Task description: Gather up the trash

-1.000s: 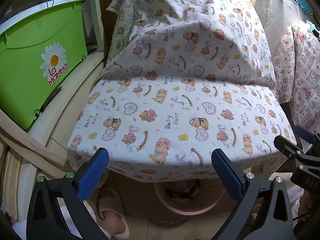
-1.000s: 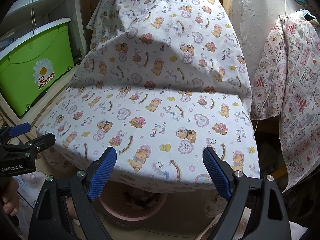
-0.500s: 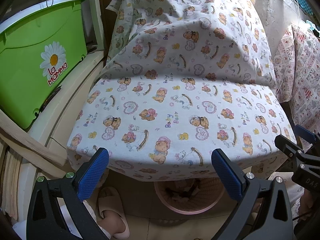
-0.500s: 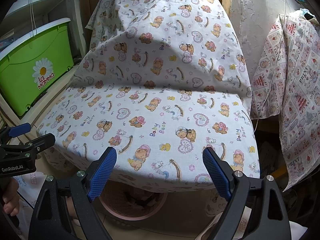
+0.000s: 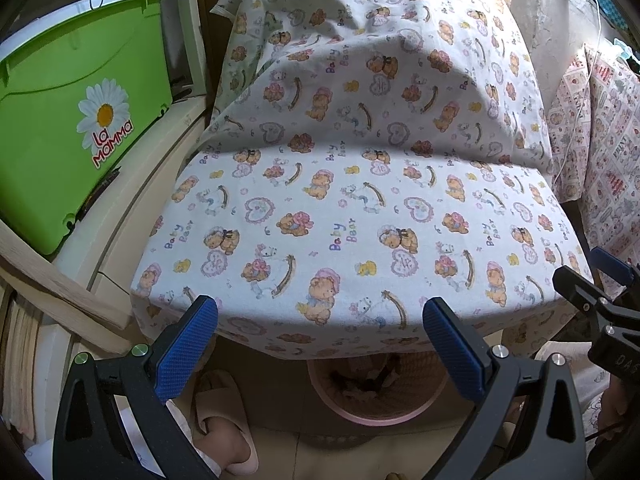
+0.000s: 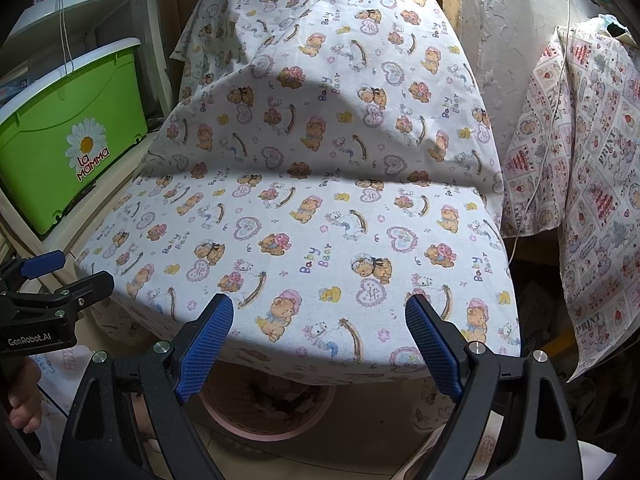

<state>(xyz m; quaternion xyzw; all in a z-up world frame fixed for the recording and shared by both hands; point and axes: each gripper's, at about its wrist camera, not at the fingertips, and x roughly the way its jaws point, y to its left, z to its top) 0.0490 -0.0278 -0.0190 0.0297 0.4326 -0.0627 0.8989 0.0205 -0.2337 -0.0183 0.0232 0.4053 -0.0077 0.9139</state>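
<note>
I see pink basket (image 5: 376, 396) upright under sheet edge (image 5: 360, 344); left gripper (image 5: 320, 344), right gripper (image 6: 320, 340) both released, empty.

Matt printed cloth (image 5: 360, 208), glossy plastic box (image 5: 60, 140)

A: What surrounds the table under the bear-print cloth (image 5: 352, 220)?
B: Left of it: cream shelving (image 5: 132, 200) bearing a green bin (image 5: 52, 128). Right: a rough plastered wall (image 6: 516, 40) and patterned fabric (image 6: 592, 184).

No visible change, both views apparently the same as before
</note>
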